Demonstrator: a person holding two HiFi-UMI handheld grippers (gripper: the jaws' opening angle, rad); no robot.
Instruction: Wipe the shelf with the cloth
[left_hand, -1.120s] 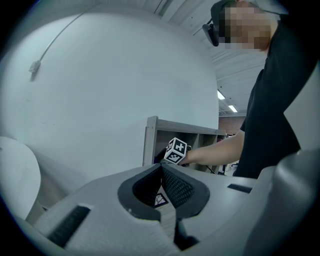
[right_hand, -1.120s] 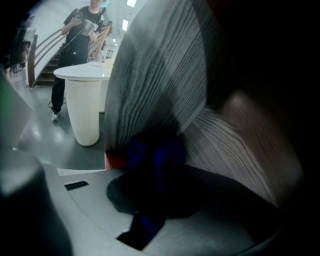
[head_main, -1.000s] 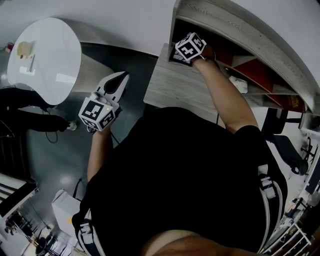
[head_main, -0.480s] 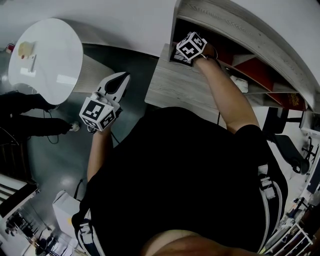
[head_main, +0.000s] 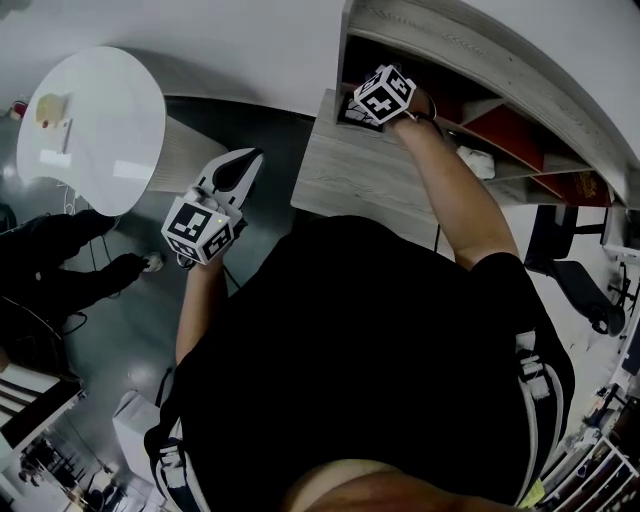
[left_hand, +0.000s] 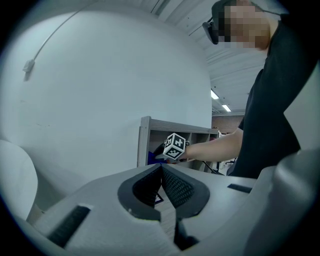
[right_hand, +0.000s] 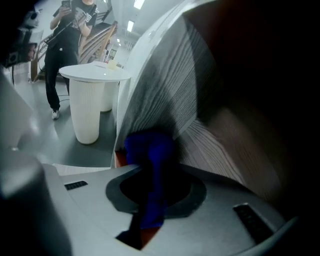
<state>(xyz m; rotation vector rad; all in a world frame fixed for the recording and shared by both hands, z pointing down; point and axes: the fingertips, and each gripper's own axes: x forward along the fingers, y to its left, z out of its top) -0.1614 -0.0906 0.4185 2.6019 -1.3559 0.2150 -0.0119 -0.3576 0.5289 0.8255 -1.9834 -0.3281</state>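
Observation:
A blue cloth (right_hand: 150, 150) hangs bunched between the jaws of my right gripper (right_hand: 150, 170), which is shut on it. The cloth rests against the wood-grain board (right_hand: 225, 145) inside the shelf's left end compartment. From the head view, the right gripper (head_main: 358, 105) reaches into that compartment of the shelf (head_main: 450, 40), with its jaws hidden in shadow. My left gripper (head_main: 250, 155) hangs in the air left of the shelf, shut with nothing in it. The left gripper view shows its jaws (left_hand: 161, 167) closed together, and beyond them the shelf (left_hand: 145, 135) and a bit of blue cloth (left_hand: 151, 158).
A grey wooden ledge (head_main: 350, 175) runs below the compartments. Red panels (head_main: 510, 135) and a small white object (head_main: 478, 162) sit further right in the shelf. A white round table (head_main: 95, 120) stands at the left, with a person in black (right_hand: 65, 40) beyond it.
The right gripper has edged slightly up and right inside the compartment. The left gripper has barely moved. The dark figure at the left has shifted.

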